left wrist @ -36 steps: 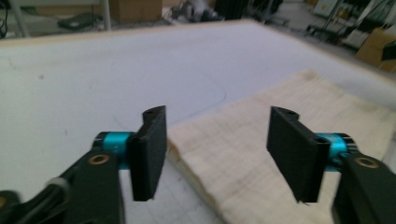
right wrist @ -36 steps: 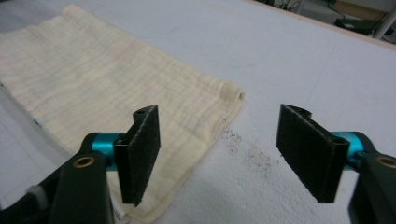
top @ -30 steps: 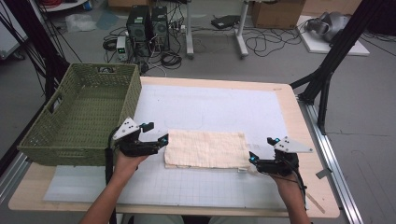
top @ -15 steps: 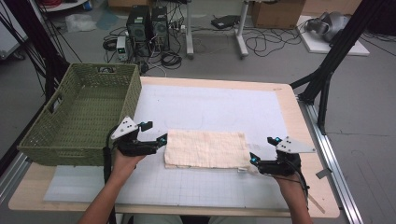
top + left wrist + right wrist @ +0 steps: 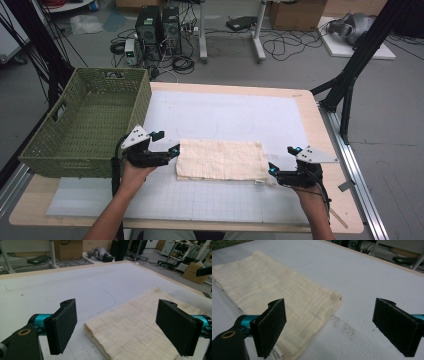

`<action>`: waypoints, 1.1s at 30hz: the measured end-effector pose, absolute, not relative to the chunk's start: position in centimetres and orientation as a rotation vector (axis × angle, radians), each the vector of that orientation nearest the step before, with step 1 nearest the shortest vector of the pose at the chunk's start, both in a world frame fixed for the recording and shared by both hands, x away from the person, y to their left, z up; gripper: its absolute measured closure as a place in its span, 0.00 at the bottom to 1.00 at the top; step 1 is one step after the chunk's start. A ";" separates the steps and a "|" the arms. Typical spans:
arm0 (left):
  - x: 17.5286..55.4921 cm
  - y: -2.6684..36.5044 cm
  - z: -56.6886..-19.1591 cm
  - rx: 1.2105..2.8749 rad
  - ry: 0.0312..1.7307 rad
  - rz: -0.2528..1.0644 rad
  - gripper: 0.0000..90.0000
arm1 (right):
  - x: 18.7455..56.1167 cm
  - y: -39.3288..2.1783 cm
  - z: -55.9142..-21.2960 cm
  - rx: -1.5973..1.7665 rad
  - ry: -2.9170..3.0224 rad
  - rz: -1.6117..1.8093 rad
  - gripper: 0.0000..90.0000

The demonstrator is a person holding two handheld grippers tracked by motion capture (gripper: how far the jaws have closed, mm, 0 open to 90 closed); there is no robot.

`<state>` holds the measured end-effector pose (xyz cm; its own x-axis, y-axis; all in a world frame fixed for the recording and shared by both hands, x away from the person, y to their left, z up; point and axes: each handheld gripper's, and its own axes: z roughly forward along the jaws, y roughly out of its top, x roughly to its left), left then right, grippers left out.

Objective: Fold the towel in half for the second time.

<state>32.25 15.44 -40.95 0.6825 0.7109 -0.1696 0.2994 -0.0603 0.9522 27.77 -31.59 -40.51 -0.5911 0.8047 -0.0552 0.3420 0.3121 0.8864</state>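
A folded cream cloth (image 5: 221, 159) lies flat on the white mat (image 5: 225, 115) near the table's front. My left gripper (image 5: 172, 152) sits at the cloth's left edge, jaws wide open with nothing between them; in the left gripper view the cloth (image 5: 140, 327) lies just ahead, its near corner between the pads (image 5: 62, 327). My right gripper (image 5: 271, 170) rests at the cloth's near right corner, also open and empty. In the right gripper view the cloth (image 5: 274, 295) spreads to the left, its corner by the left pad (image 5: 270, 326).
A green woven basket (image 5: 85, 125) stands on the table's left side, close behind my left hand. A dark smudge (image 5: 344, 327) marks the mat beside the cloth's right edge. Bare mat stretches behind the cloth. The table's right edge (image 5: 335, 165) runs close to my right hand.
My left gripper has shifted slightly toward the cloth's left edge. The right gripper and the cloth stay about where they were.
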 end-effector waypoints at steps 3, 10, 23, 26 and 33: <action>32.3 15.4 -41.0 1.656 0.840 0.401 0.20 | 27.8 -31.6 -40.6 1.024 2.086 1.231 0.12; 32.6 15.2 -41.2 1.673 0.849 0.390 0.20 | 27.9 -31.5 -40.8 1.021 2.100 1.224 0.12; 36.6 14.0 -40.8 1.711 0.963 0.349 0.28 | 27.8 -32.1 -40.8 1.057 2.087 1.222 0.12; 37.6 13.3 -40.9 1.760 0.964 0.347 0.32 | 27.9 -32.1 -40.9 1.058 2.086 1.219 0.12; 38.8 12.2 -43.1 1.888 0.997 0.340 0.38 | 28.0 -32.1 -41.0 1.058 2.097 1.218 0.12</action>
<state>38.84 12.18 -43.08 0.6303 0.7578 -0.1687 0.4965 -0.2264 0.8380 28.02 -32.07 -40.97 -0.5793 0.8145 -0.0311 0.3766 0.3014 0.8760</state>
